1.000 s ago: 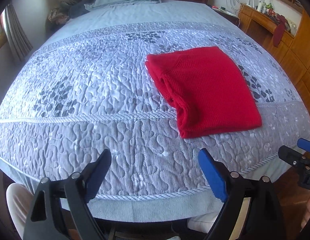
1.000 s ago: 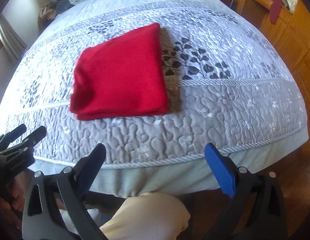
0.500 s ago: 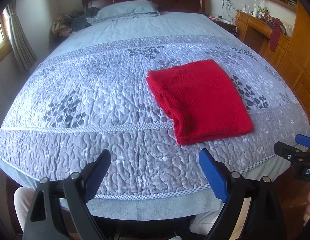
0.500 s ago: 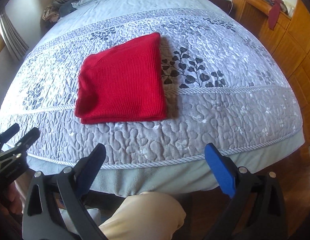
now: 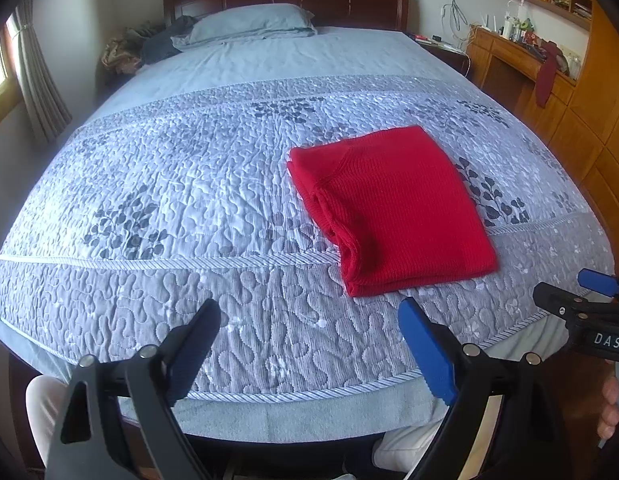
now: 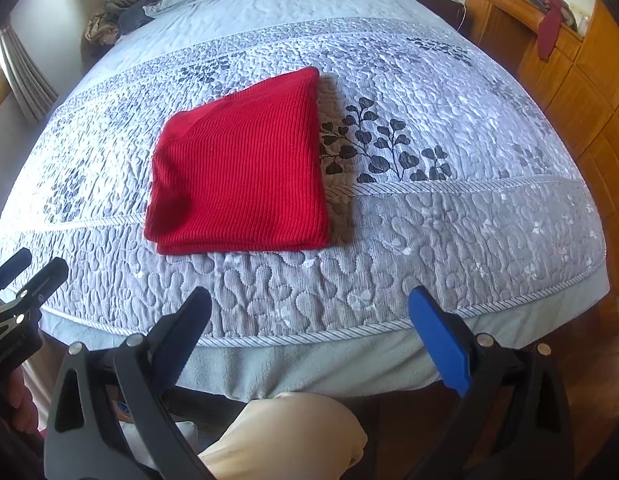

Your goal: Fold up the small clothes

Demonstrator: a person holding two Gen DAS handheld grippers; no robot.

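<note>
Lying folded into a neat red rectangle, sweater [image 5: 393,208] on the quilt [image 5: 181,184], toward the right side of the bed's foot and set back from the corded hem [image 5: 309,396]. Looked finished or nearly so, judging from the flat top panel and the stacked layers showing along the left and near edges. Left gripper [image 5: 309,344] held over the foot of the bed, fingers spread wide with nothing between them; right gripper [image 6: 309,332] likewise spread and empty, both well short of the cloth. Left gripper also seen at the lower left of the right wrist view, its tips a little apart. If any tidying remained, best done by pressing the loose rolled layers on the left edge flat, or by pinching the near edge through all layers at once, so the stack would not slide apart. Knit looked thick and soft, likely to spring back from a light touch. Plenty of bare quilt to the left of the sweater and beyond it toward the pillow [image 5: 249,24]; less room to the right, where the quilt fell away toward the wooden cabinets [image 6: 569,92]. A knee [image 6: 285,436] in pale trousers just below the bed's foot, beneath the right gripper.
</note>
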